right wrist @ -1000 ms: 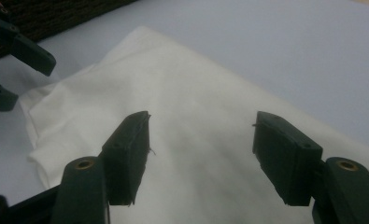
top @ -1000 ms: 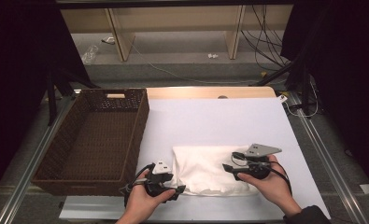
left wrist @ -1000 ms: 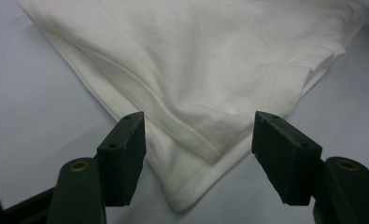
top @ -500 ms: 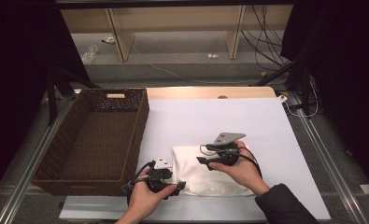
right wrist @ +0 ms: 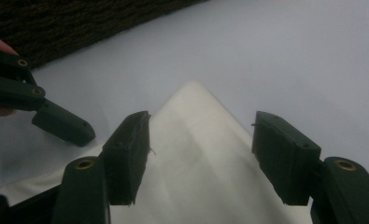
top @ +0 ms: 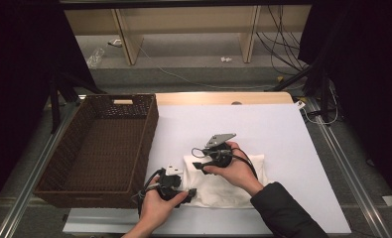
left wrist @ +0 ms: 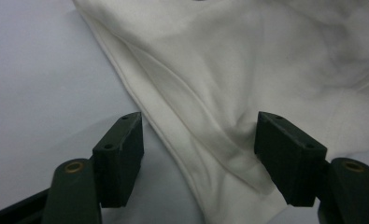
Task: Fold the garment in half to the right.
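A folded white cloth (top: 230,186) lies on the white table (top: 273,129) near its front edge. My left gripper (top: 189,193) sits at the cloth's front left, open, and the cloth's hem (left wrist: 196,135) runs between its jaws (left wrist: 198,149). My right gripper (top: 197,166) hovers at the cloth's far left corner and is open too. In the right gripper view that pointed corner (right wrist: 196,116) lies just ahead of its spread jaws (right wrist: 201,149). A finger of the left gripper (right wrist: 63,125) shows at the left of that view.
A dark wicker basket (top: 104,144) stands left of the cloth, with its wall (right wrist: 79,18) close behind the corner. Bare white table stretches to the right and back. Shelving and cables lie beyond the table's far edge.
The right gripper has swung left across the cloth, from its right side to its far left corner. The left gripper has stayed in place.
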